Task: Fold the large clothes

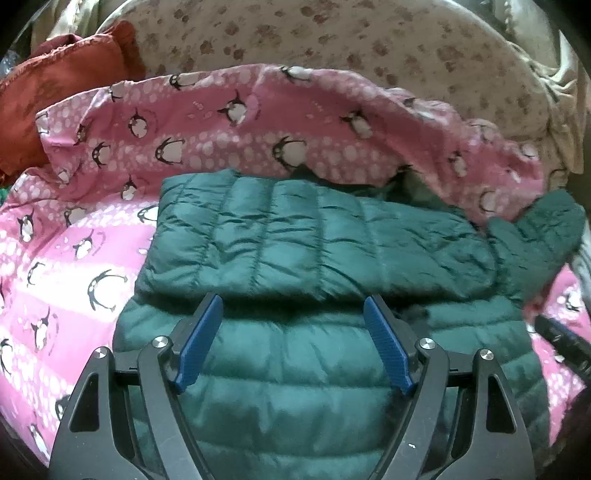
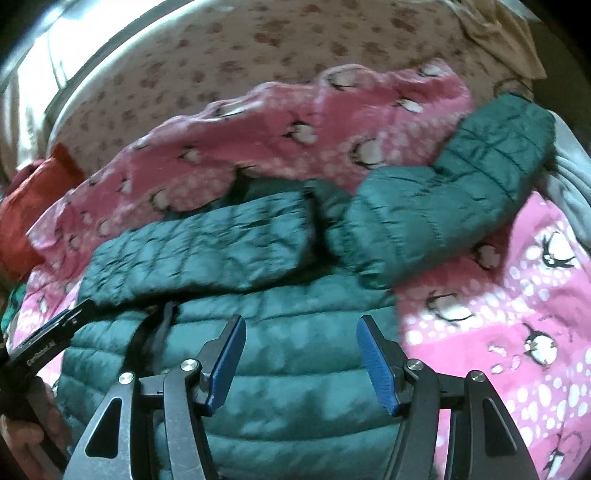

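Both grippers, left and right, spread, empty above green puffer jacket. Loose sleeve at 2 o'clock: pinch cuff, fold inward.

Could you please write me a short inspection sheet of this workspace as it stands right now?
Surface: pink penguin-print blanket, rumpled into a ridge at the far side, on a bed with a paw-print sheet.
Job's things: green quilted jacket lying on the blanket; one sleeve folded across the body, the other sleeve stretched out to the right, not yet folded.
Clutter: red cushion at far left; grey cloth at right edge.
Grippers: left gripper open above the jacket, holding nothing; right gripper open above the jacket, holding nothing.
Cables: nothing seen.
Surroundings: beige fabric bunched at the far right corner.
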Motion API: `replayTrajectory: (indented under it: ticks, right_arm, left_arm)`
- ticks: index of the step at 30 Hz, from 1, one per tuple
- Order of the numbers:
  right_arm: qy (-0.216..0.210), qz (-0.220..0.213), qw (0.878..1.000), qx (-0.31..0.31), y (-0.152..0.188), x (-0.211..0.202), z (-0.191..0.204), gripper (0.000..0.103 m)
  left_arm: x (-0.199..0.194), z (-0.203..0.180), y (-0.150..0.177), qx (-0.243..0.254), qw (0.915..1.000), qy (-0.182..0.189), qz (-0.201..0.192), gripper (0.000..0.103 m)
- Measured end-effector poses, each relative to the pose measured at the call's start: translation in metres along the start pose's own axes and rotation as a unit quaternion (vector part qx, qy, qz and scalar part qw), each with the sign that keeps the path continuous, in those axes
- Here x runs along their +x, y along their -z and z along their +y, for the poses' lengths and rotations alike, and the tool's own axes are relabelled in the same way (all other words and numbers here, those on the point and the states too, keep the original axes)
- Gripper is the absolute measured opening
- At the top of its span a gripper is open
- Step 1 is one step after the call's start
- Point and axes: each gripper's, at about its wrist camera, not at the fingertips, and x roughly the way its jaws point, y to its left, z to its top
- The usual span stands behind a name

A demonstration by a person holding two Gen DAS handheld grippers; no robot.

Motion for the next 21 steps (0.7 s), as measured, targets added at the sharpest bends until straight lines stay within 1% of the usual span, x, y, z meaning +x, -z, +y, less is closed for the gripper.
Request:
replayTrajectory:
  ticks: [4, 7, 11, 13, 16, 20, 21]
  right_arm:
    - [0.014, -0.003, 0.999, 0.034, -0.011, 0.009, -0.034, 0.06]
    - [0.044, -0.018, 0.997, 0.058, -0.02, 0.015, -0.067, 0.06]
    - [0.071, -0.027, 0.992, 0.103, -0.031, 0.024, -0.115, 0.06]
    - [0.087, -0.037, 0.988, 0.123, -0.04, 0.028, -0.14, 0.06]
    - [0.115, -0.052, 0.982, 0.142, -0.048, 0.028, -0.164, 0.06]
    - [0.14, -0.066, 0.972, 0.178, -0.063, 0.029, -0.192, 0.06]
    - [0.146, -0.073, 0.968, 0.192, -0.07, 0.028, -0.203, 0.06]
  left_arm:
    - [0.015, 0.011, -0.001, -0.019, 0.9998, 0.001, 0.004, 0.079]
    - [0.028, 0.016, 0.003, -0.03, 0.9992, 0.019, 0.02, 0.079]
    - [0.038, 0.014, 0.011, -0.026, 0.9991, 0.016, 0.03, 0.079]
    - [0.04, 0.01, 0.013, -0.018, 0.9994, 0.01, 0.028, 0.079]
    - [0.043, 0.006, 0.016, -0.006, 0.9996, 0.006, 0.026, 0.079]
    - [0.048, 0.007, 0.02, -0.004, 0.9997, 0.01, 0.022, 0.08]
    - [0.049, 0.008, 0.02, -0.005, 0.9997, 0.011, 0.02, 0.081]
